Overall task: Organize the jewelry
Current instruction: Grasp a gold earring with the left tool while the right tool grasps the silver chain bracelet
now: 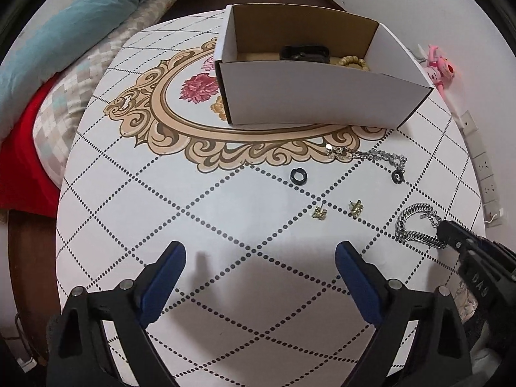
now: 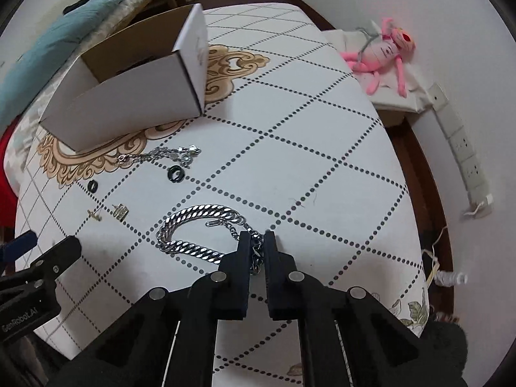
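Observation:
A thick silver chain bracelet (image 2: 193,229) lies on the table; my right gripper (image 2: 257,242) is shut on its thin clasp end, and both show in the left wrist view, the bracelet (image 1: 416,225) and the gripper (image 1: 446,230). My left gripper (image 1: 259,258) is open and empty above the table's near part. A white cardboard box (image 1: 309,93) holds a black band (image 1: 304,52) and a beaded bracelet (image 1: 353,62). On the table lie a thin silver chain (image 1: 367,155), two black rings (image 1: 299,175) (image 1: 397,176) and two gold earrings (image 1: 319,213) (image 1: 453,208).
The table (image 1: 225,225) has a dotted diamond pattern and an ornate gold frame print. A bed with teal and red covers (image 1: 64,64) lies to the left. A pink plush toy (image 2: 383,54) sits past the right edge, near wall sockets (image 2: 464,154).

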The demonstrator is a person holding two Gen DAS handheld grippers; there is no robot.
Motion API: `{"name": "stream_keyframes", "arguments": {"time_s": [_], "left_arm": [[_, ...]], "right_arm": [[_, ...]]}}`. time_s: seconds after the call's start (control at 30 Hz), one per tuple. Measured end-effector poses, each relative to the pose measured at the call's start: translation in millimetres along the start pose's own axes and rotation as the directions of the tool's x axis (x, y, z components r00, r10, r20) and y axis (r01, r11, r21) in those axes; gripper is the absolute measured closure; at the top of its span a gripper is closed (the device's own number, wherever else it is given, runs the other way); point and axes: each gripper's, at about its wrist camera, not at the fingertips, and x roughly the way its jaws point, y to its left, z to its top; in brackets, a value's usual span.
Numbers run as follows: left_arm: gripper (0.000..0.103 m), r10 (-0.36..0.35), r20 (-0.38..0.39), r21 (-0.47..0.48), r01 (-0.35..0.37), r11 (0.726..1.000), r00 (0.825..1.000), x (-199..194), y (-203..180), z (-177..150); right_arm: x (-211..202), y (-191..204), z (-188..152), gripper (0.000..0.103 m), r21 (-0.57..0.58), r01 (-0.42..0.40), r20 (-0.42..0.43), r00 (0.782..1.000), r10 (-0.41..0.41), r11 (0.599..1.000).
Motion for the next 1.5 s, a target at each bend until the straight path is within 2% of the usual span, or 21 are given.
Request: {"name": "stream_keyframes", "arguments": {"time_s": [0.07,0.17,0.2,0.37,0.47,0.57,0.67,0.7,0.73,0.8,0.83,0.87,0.93,0.97,1.07,1.17,1.2,1.23,1.3,1.5], "left_arm": [[0.009,-0.010,-0.001,0.000,0.010,1.000,1.000,1.6,-0.2,1.9],[0.019,-0.029,-0.010,-0.001,0.029,1.000,1.000,5.7,-2.6,4.2],[0.019,-0.037,-0.014,0.000,0.037,0.999,0.999,7.5,-5.0,5.4],[0.022,-0.047,-0.015,0.032,0.048,0.998,0.999,13.2,-19.5,8.1],[0.030,-0.055,-0.014,0.047,0.056,0.997,0.998,15.3,-26.8,10.6],[0.045,-0.044,-0.006,0.074,0.044,0.996,0.999,17.1,-34.6,13.5],[0.074,-0.036,0.021,0.108,0.034,0.994,0.999,16.1,-39.2,17.2],[0.089,-0.040,0.025,0.114,0.037,0.993,0.999,16.6,-39.1,18.9],[0.097,-0.047,0.023,0.115,0.044,0.992,0.999,16.7,-39.2,19.4],[0.097,-0.062,0.022,0.113,0.059,0.992,0.998,17.4,-37.9,19.6],[0.097,-0.065,0.023,0.113,0.062,0.992,0.998,17.3,-37.6,18.8],[0.097,-0.069,0.023,0.112,0.066,0.992,0.997,17.1,-37.1,17.8],[0.097,-0.077,0.020,0.106,0.074,0.992,0.997,15.6,-33.9,15.5],[0.097,-0.077,0.021,0.103,0.075,0.992,0.997,13.8,-31.4,13.5],[0.097,-0.082,0.022,0.092,0.080,0.993,0.996,9.5,-26.1,9.5],[0.097,-0.080,0.025,0.083,0.078,0.994,0.996,4.3,-20.5,5.6],[0.097,-0.084,0.023,0.078,0.082,0.994,0.996,3.0,-17.8,3.5],[0.097,-0.084,0.022,0.073,0.082,0.994,0.996,1.7,-15.2,1.9],[0.097,-0.087,0.022,0.065,0.086,0.994,0.996,-0.2,-11.1,0.2],[0.097,-0.112,0.039,0.029,0.111,0.993,0.993,-15.5,0.7,0.9]], "right_arm": [[-3.3,-8.6,1.7,0.096,0.032,-0.003,0.017,1.000,0.002,0.999],[-8.1,-28.9,7.0,0.096,0.099,-0.013,0.028,1.000,0.010,0.995],[-8.7,-34.0,8.3,0.103,0.110,-0.013,0.028,1.000,0.010,0.994],[-6.3,-46.4,12.3,0.103,0.138,-0.021,0.023,1.000,0.018,0.990],[-4.5,-47.0,12.5,0.103,0.150,-0.037,0.020,0.999,0.035,0.988],[-2.6,-50.5,13.9,0.103,0.166,-0.077,0.023,0.997,0.075,0.983],[-1.1,-58.3,14.9,0.103,0.219,-0.169,0.010,0.985,0.171,0.961],[0.0,-62.0,15.1,0.103,0.250,-0.207,0.002,0.977,0.214,0.946],[-0.1,-64.7,14.4,0.102,0.274,-0.223,0.002,0.973,0.231,0.936],[-1.1,-66.0,13.7,0.098,0.280,-0.237,0.001,0.969,0.247,0.930],[-1.8,-66.3,12.9,0.089,0.282,-0.227,0.003,0.972,0.235,0.932],[-2.5,-65.7,11.7,0.074,0.281,-0.217,0.006,0.974,0.225,0.935],[-3.4,-61.9,10.2,0.058,0.266,-0.200,0.010,0.979,0.205,0.943],[-2.5,-60.4,10.7,0.058,0.257,-0.192,0.007,0.980,0.197,0.947],[3.9,-49.6,9.9,0.058,0.202,-0.128,-0.027,0.990,0.136,0.971],[2.9,-33.6,8.6,0.060,0.128,-0.050,0.002,0.999,0.050,0.990],[3.5,-26.8,7.7,0.066,0.101,-0.011,0.014,1.000,0.010,0.995],[3.2,-22.7,6.8,0.093,0.088,-0.005,0.031,1.000,0.002,0.996],[3.9,-12.6,6.4,0.096,0.060,0.009,0.035,0.999,-0.011,0.998],[-10.8,-2.1,2.3,0.098,0.072,-0.101,0.066,0.993,0.097,0.992]]}}
